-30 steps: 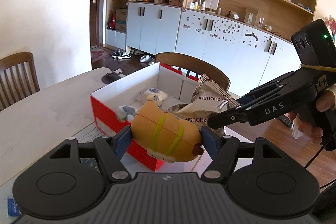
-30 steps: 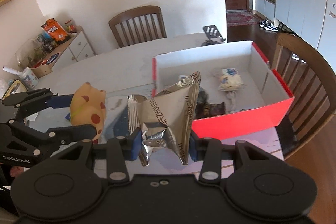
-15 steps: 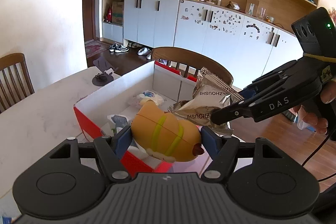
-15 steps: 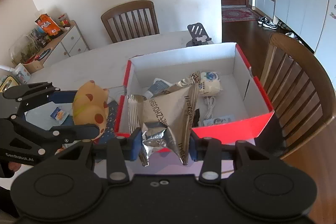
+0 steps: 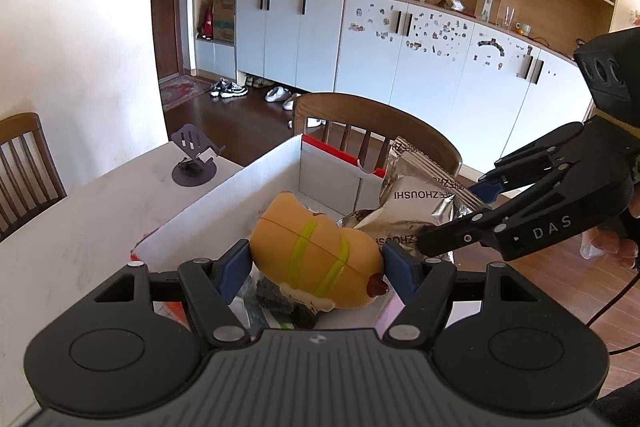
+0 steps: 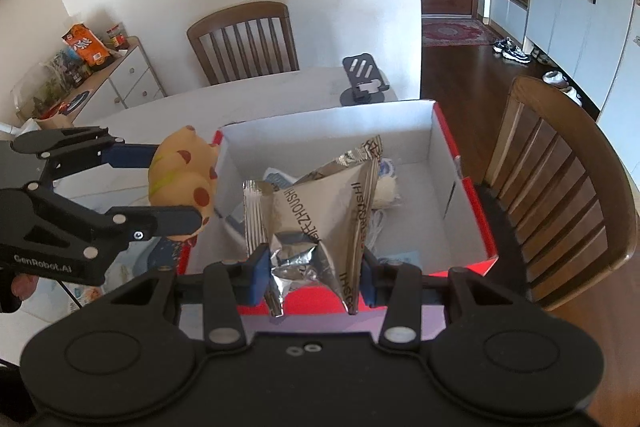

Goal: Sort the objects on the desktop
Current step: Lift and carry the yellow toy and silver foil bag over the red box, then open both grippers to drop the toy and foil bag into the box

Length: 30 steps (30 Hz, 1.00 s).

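Observation:
My left gripper [image 5: 316, 269] is shut on an orange squishy toy [image 5: 316, 259] with green stripes and holds it above the near-left corner of the red box [image 5: 224, 215]. In the right wrist view the toy [image 6: 182, 183] hangs over the box's left wall [image 6: 230, 179]. My right gripper [image 6: 312, 273] is shut on a silver foil snack bag [image 6: 316, 211] and holds it above the box's near edge. The bag also shows in the left wrist view [image 5: 416, 203]. Inside the box lie a round white packet [image 6: 386, 187] and several small items, partly hidden.
A dark phone stand [image 6: 364, 79] sits on the white table [image 6: 160, 107] behind the box. Wooden chairs stand at the far side [image 6: 244, 39] and right side [image 6: 560, 179]. Small packets [image 6: 88, 293] lie on the table left of the box.
Both grippers have moved forward over the box with their loads. The toy now hangs over the box's corner and the bag over its near edge.

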Available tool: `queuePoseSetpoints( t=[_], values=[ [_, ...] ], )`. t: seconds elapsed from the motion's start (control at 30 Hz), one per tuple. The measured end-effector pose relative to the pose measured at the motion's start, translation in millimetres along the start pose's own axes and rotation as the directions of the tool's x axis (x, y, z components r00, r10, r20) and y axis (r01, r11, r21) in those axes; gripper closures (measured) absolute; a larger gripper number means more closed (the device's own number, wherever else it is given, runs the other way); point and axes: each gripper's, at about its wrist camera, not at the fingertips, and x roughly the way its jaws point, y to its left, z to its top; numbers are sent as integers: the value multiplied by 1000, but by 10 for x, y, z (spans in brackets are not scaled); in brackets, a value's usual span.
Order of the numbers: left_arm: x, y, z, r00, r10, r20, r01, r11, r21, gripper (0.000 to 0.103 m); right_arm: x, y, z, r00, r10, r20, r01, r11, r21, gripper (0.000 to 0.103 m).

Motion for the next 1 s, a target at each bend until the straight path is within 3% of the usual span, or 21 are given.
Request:
queuePoseSetpoints(
  t=[0.47, 0.73, 1.0],
  values=[
    [791, 200, 206, 992, 36, -117, -34, 999, 19, 32, 373, -404, 214, 998, -25, -54, 25, 1000, 10, 60],
    [1147, 322, 285, 982, 23, -186, -29, 999, -30, 32, 657, -423, 217, 993, 1, -122, -3, 1000, -21, 60],
    [1439, 414, 281, 969, 28, -244, -41, 998, -51, 32, 926, -435, 196, 985, -22, -169, 11, 998, -67, 60]
  ],
)
